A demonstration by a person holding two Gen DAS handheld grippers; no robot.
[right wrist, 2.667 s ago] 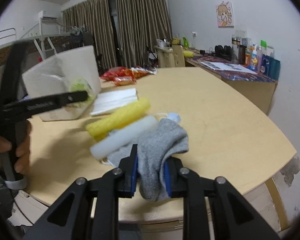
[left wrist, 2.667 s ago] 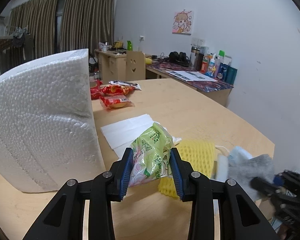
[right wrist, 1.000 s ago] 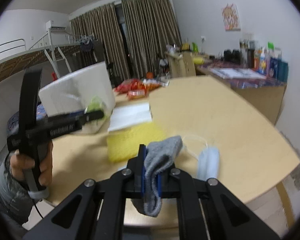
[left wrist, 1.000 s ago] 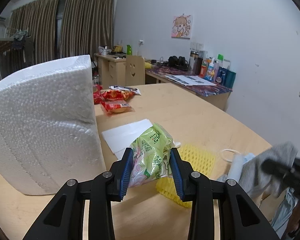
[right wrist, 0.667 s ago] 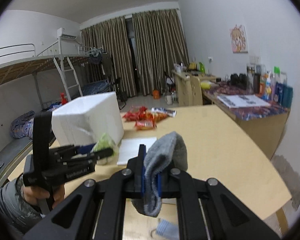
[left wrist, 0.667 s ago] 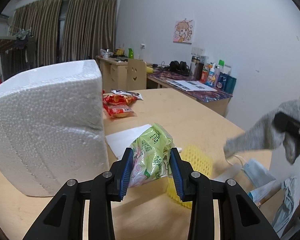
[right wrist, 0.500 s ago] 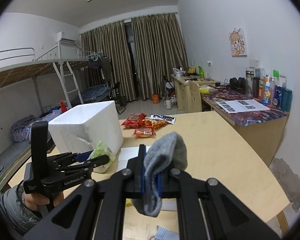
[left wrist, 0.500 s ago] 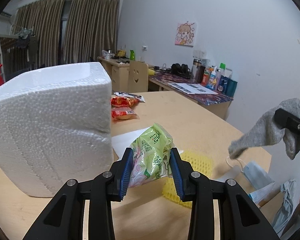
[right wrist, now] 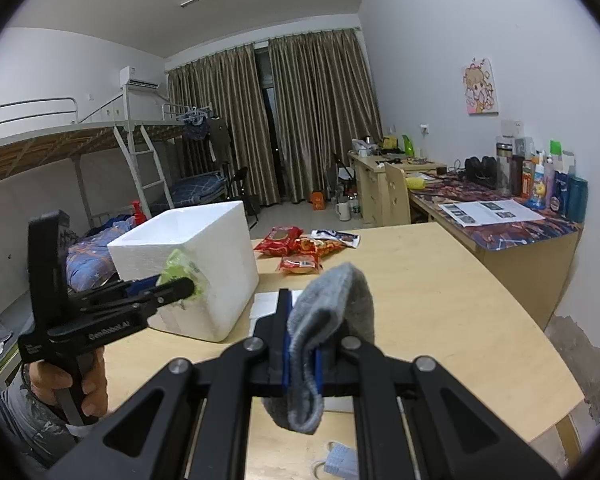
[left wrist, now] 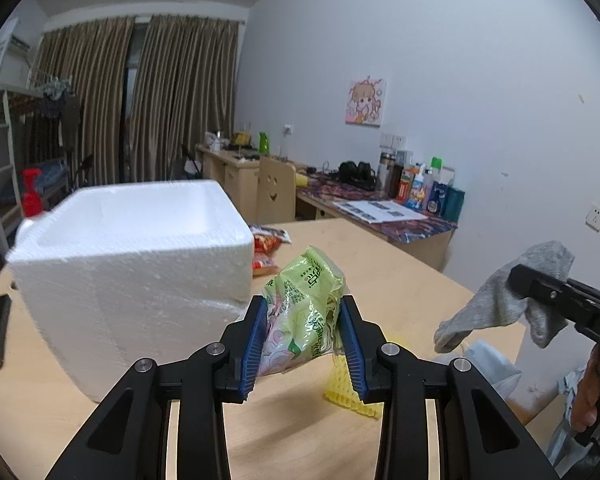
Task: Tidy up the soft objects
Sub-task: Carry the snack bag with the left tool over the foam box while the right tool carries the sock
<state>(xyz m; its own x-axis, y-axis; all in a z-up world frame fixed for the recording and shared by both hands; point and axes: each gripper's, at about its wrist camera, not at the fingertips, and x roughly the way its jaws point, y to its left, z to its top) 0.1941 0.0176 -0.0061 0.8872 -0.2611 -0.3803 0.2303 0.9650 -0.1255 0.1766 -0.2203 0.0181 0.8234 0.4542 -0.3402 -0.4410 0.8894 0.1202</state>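
White foam walls ring the open-topped foam box (left wrist: 132, 256) at ten o'clock in your left wrist view, its rim below your left gripper (left wrist: 303, 334) and its hollow open to the ceiling. Bare wood lies between the box's near corner and the wooden table (right wrist: 440, 292)'s curved edge — plenty of free tabletop at one and two o'clock in the right wrist view, where the edge drops to the floor. Red snack packets (right wrist: 296, 248) lie just beyond the box, at twelve o'clock.

Your left gripper pinches the green plastic packet (left wrist: 306, 316) between its blue pads, held in the air; green print runs across its film (characters too small to read). In the right wrist view its black handle reads "GenRobot.AI" at nine o'clock, with your left hand (right wrist: 74, 388) wrapped round the grip, the tool pointing across towards the box's side.

Your right gripper (right wrist: 300, 346) is pressed together on the grey sock (right wrist: 328, 320), which folds over the pads and hangs down below them — clear of the table. From the left wrist view it sits at three o'clock, lettering "DA" showing on the black body. Under it lie a yellow foam net (left wrist: 346, 390) and a pale blue face mask (left wrist: 488, 364) near the table's edge.
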